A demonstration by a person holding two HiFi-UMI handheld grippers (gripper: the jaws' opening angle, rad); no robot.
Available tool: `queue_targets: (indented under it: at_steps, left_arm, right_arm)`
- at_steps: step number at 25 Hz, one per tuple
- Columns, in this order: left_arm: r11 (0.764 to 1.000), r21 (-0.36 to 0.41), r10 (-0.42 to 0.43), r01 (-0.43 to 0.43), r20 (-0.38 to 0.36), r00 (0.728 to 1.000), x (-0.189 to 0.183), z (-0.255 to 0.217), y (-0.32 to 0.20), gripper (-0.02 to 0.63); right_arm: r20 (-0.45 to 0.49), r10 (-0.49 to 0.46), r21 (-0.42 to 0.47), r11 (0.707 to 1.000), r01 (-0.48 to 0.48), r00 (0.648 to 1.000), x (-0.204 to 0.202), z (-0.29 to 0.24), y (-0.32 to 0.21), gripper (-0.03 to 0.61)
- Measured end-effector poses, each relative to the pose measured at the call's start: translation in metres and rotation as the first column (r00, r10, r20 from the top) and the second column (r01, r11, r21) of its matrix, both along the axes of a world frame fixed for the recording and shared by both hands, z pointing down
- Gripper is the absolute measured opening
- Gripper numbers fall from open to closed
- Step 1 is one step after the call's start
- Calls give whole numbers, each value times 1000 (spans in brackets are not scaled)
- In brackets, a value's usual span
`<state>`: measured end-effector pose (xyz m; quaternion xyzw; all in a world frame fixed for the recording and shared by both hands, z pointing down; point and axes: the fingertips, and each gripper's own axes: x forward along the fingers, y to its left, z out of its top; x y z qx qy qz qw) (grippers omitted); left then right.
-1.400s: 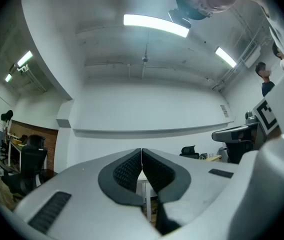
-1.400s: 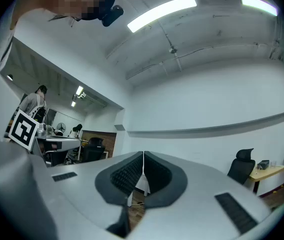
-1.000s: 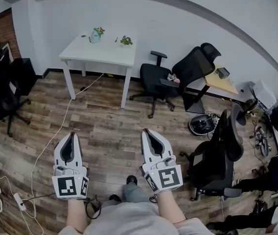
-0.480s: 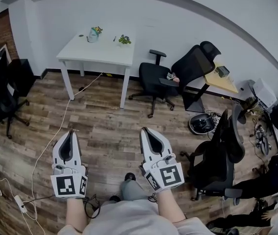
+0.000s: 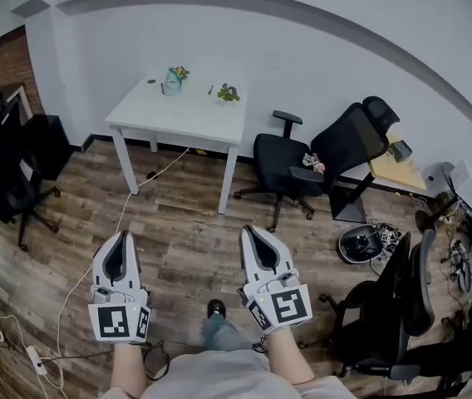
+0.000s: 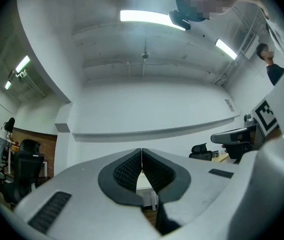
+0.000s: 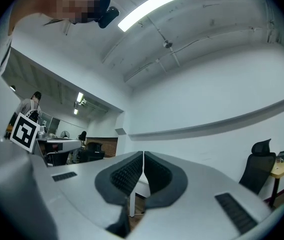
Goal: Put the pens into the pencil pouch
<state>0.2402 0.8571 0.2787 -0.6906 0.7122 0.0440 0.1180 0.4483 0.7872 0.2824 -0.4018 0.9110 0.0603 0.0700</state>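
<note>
Jaws on the left gripper (image 5: 122,236) and right gripper (image 5: 250,230) are both clenched tight on nothing, pads meeting at the tips in each gripper view. They're held out side by side over the wood floor (image 5: 178,223). White table (image 5: 188,113) stands well ahead against the wall, with a teal thing (image 5: 172,81) and a few small bits on top. They're too small to tell pens or pouch among them. Black chair (image 5: 282,158) sits just right of the table.
</note>
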Motion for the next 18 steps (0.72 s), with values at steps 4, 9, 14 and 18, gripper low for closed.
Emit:
queue_targets:
  at_steps: [4,9,14,18]
  left_arm:
    - [1000,8,-19,19,5,1000,-5,-16,-74,25]
    - [999,33,-33,33,15,999,-5,-33,-162,25]
    - [999,31,-43,42,27,999,-1,-32,-221,25]
    - [999,0,-55,55,26,998,-9,-21,-249,25]
  right_arm:
    - [-8,-44,15,999,44,999,-14,-15,-77,28]
    - [2,-70,38,997,70,998,-19,-33,-169,28]
    - [7,-85,25,996,85,996,-20,-27,-231,28]
    - [11,-108,-4,994,108,994,-32,-16,-265,28]
